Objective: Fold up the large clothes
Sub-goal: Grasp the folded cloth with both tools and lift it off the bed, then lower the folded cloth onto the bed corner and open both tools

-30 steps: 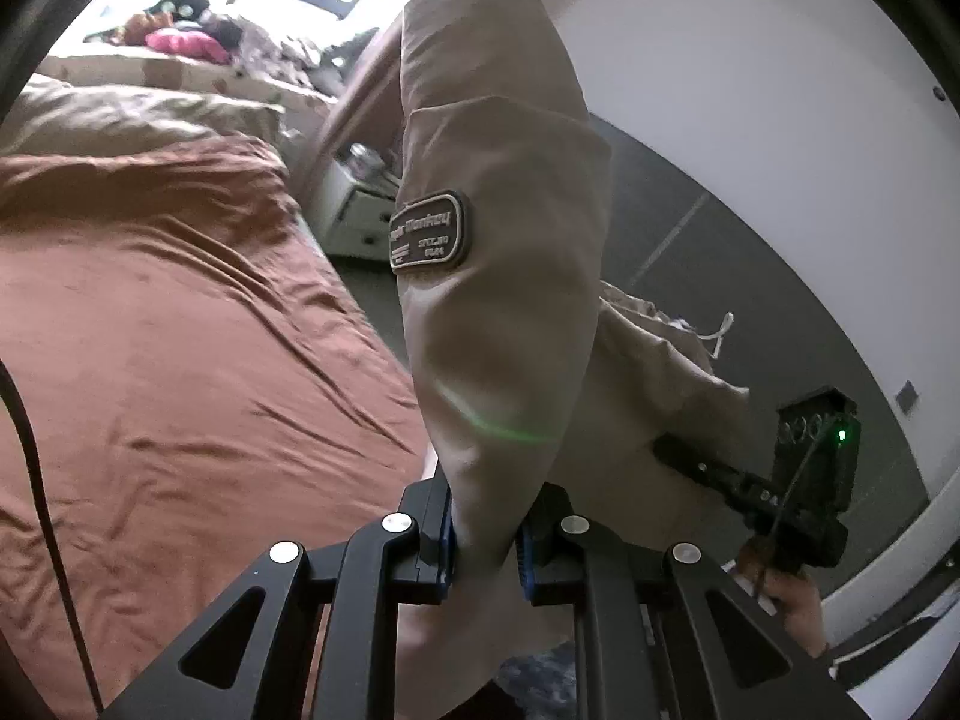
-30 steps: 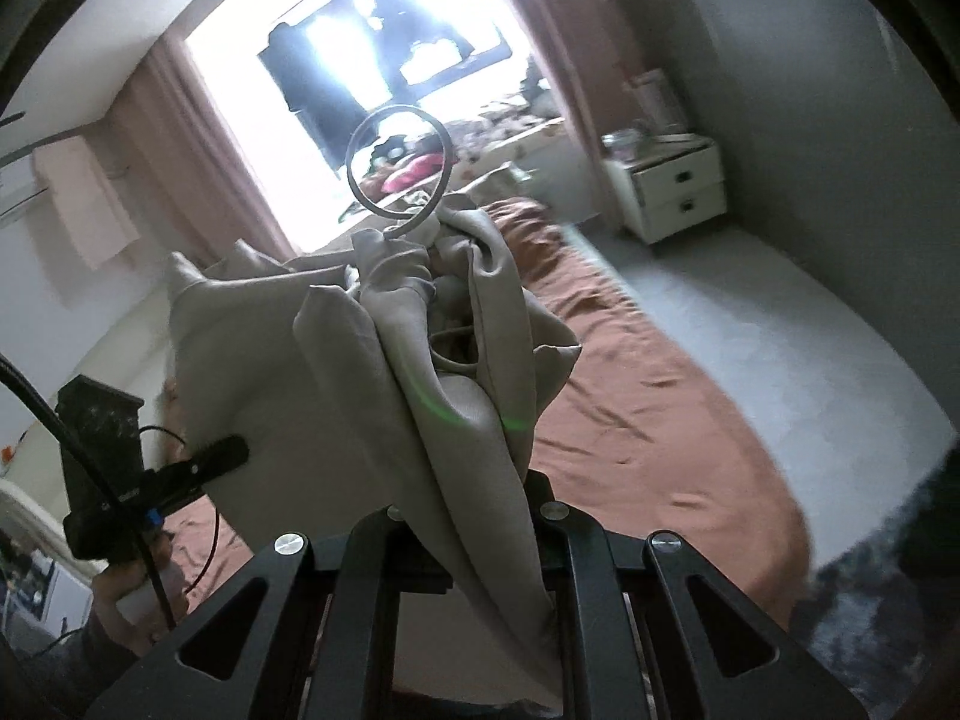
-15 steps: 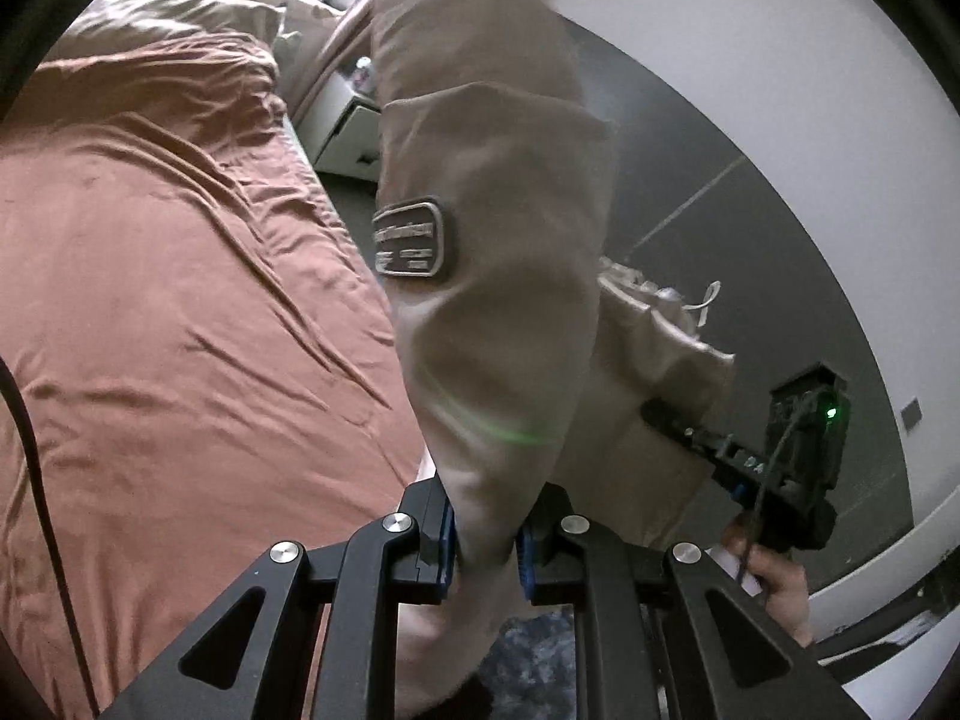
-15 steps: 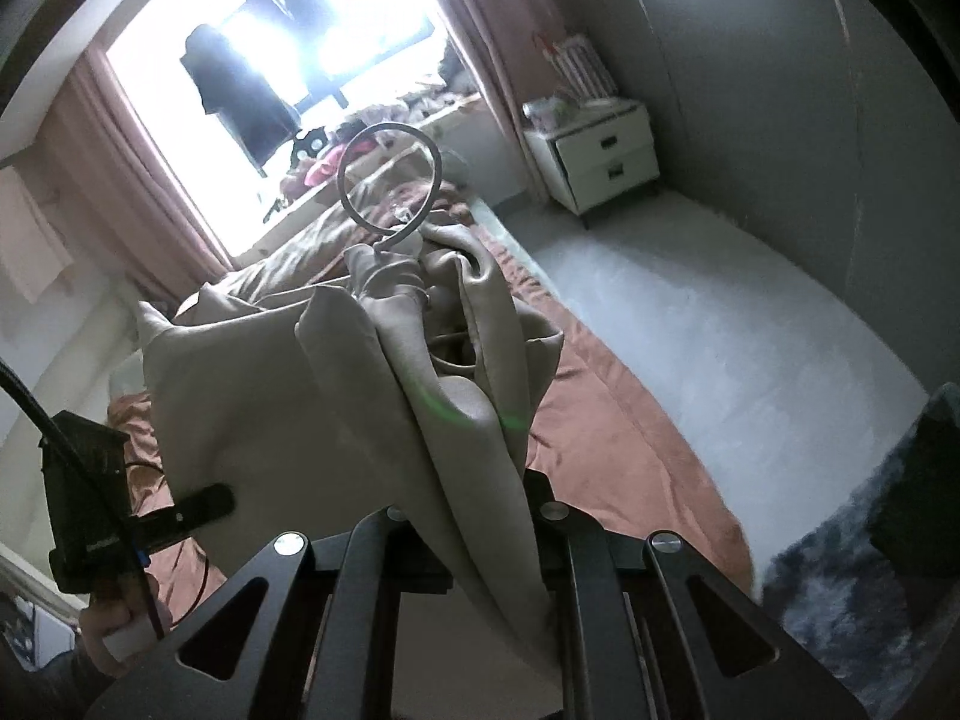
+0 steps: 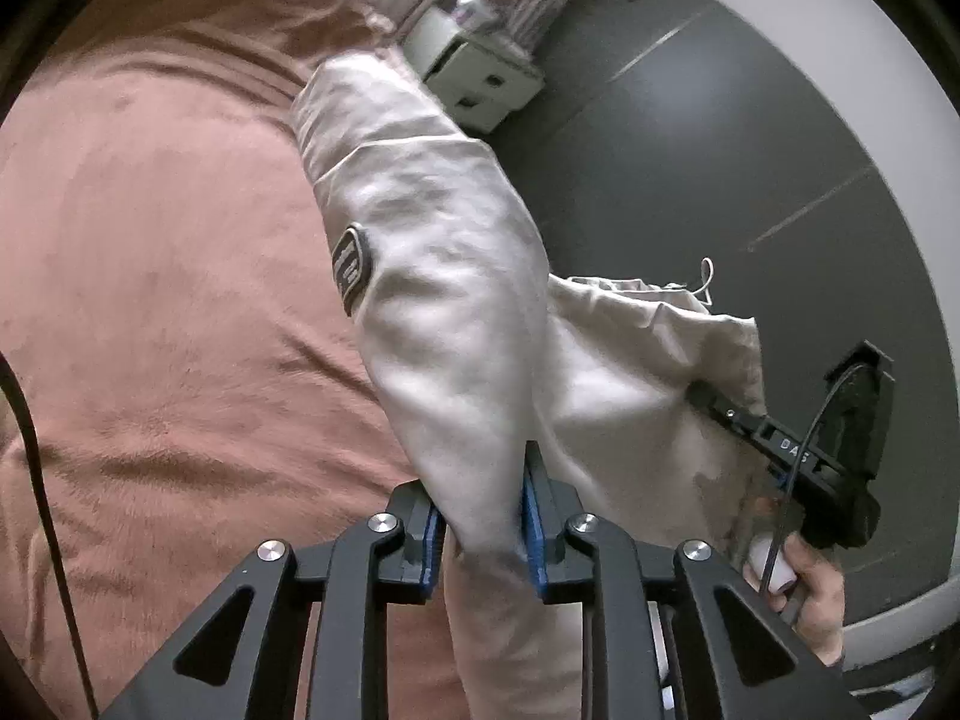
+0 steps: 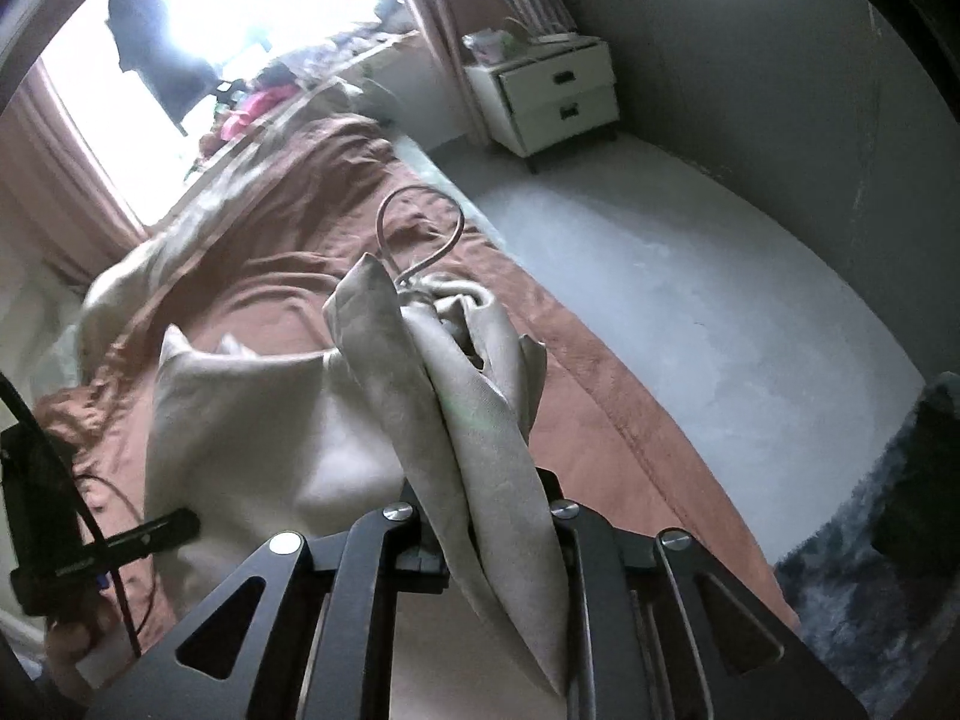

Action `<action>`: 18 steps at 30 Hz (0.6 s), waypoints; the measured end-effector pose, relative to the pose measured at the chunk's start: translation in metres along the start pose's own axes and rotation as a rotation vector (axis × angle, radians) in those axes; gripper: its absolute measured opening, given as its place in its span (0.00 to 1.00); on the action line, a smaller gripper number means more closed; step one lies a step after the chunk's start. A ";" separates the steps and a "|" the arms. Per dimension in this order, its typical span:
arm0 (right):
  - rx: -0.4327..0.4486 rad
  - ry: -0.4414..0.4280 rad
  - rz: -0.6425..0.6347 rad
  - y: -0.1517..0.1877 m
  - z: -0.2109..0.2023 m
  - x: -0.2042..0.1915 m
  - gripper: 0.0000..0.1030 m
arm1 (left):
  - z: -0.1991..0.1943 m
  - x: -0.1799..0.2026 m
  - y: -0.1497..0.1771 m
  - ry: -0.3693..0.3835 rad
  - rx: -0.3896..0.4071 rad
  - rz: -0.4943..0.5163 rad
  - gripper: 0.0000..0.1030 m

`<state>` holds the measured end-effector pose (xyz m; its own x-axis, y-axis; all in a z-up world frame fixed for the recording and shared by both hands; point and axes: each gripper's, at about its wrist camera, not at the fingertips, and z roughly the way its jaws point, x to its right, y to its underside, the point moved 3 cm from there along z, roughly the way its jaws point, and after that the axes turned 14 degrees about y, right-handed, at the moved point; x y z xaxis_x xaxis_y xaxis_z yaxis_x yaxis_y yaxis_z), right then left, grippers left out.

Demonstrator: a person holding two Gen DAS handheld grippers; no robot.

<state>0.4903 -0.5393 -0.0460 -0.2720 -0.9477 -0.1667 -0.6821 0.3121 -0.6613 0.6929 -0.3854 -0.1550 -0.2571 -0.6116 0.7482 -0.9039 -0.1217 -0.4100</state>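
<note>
1. Both views have tipped down since a second ago: the window and far wall have slid off the top of the left view, and the rust-brown bed cover fills more of both.
2. We hold the large beige cloth garment bunched in the air above the bed, its dark oval sleeve patch facing left.
3. Our left tool has beige cloth between its blue pads, and its jaws are opening.
4. Our right tool has a thick fold running through it, and its jaws are opening too.
5. Risk, as we judge it: with both grips loosening in mid-air, the garment could drop in a heap rather than flat.
6. Its looped drawcord could snag or end up tucked inside a fold.
</note>
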 end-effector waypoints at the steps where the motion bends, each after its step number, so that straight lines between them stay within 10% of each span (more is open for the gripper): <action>1: 0.002 0.035 -0.014 0.000 0.007 -0.006 0.14 | 0.005 -0.007 0.000 -0.007 -0.010 -0.009 0.25; 5: 0.015 0.146 -0.028 -0.002 0.020 -0.026 0.34 | 0.023 -0.028 0.001 -0.028 -0.058 -0.040 0.54; 7: 0.075 0.162 -0.024 -0.008 0.014 -0.032 0.90 | 0.019 -0.027 0.002 -0.074 -0.044 -0.009 0.64; 8: 0.115 0.162 -0.018 -0.010 0.005 -0.032 0.99 | 0.016 -0.024 0.002 -0.072 -0.035 -0.001 0.70; 18: 0.107 0.227 0.037 0.037 -0.091 -0.015 1.00 | -0.021 0.000 0.022 -0.095 -0.035 0.089 0.75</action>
<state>0.4081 -0.5072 -0.0014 -0.4491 -0.8929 -0.0314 -0.5962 0.3257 -0.7338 0.6660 -0.3714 -0.1528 -0.3051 -0.6899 0.6565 -0.8907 -0.0372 -0.4530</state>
